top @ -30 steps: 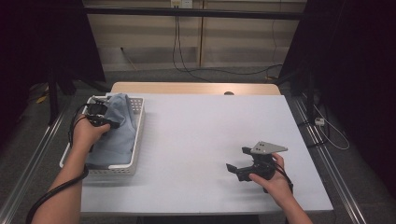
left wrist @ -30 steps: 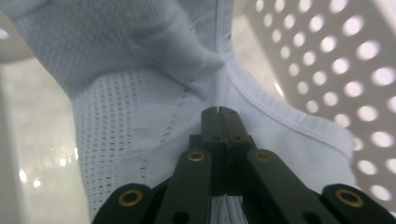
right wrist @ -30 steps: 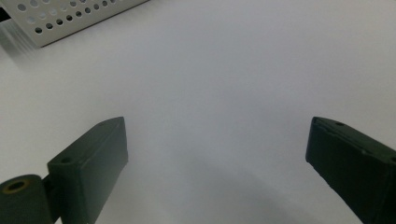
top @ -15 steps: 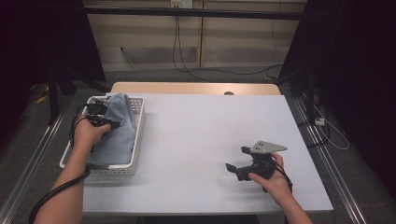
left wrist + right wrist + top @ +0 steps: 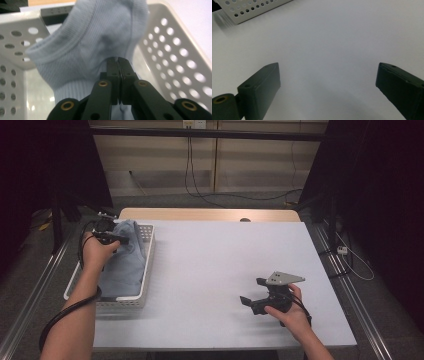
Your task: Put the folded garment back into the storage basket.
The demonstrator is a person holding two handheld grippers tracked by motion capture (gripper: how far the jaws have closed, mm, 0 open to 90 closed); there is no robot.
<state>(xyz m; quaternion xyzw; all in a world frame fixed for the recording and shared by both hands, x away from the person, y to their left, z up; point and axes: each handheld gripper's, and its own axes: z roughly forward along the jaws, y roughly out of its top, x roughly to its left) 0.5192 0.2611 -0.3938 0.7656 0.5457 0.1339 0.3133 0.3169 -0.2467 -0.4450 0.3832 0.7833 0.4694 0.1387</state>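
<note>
High view: left gripper (image 5: 119, 240), clamping the pale blue garment (image 5: 125, 265), is raising it from the white basket (image 5: 145, 285); right gripper (image 5: 257, 296) is idling with jaws spread; placement remains.

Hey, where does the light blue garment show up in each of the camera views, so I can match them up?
High view: the light blue garment lies in the white perforated basket at the table's left, pinched by the left gripper.
Left gripper view: it hangs centre frame, clamped between the shut jaws.
Right gripper view: not in it; the basket's corner sits top left.
Shared landmark: the basket.
</note>
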